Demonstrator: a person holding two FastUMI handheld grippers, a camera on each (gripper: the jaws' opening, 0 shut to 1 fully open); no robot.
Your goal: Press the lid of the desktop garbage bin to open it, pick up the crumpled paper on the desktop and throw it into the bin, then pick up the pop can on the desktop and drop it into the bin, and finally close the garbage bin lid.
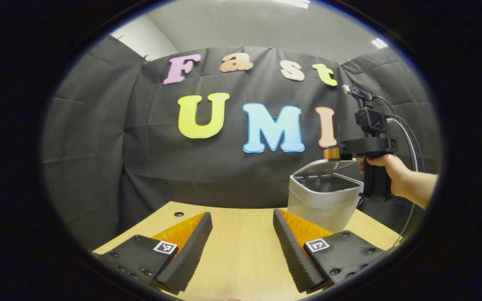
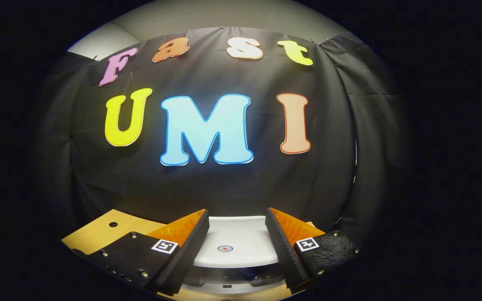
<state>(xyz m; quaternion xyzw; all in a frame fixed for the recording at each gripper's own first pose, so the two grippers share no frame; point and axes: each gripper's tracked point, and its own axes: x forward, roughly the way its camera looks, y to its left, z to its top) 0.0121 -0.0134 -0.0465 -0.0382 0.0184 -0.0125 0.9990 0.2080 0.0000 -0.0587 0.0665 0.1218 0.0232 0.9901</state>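
Above the bin [image 1: 324, 200], its lid [image 1: 329, 166] half raised, hovers the right gripper [image 1: 336, 153].

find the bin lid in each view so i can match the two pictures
Left gripper view: the white plastic hinged bin lid sits right of centre, tilted partly open above the pale bin, under the right hand-held gripper.
Right gripper view: the lid lies at bottom centre, between this hand-held gripper's own open fingers.
Shared landmark: the light wooden tabletop with its small dark hole.
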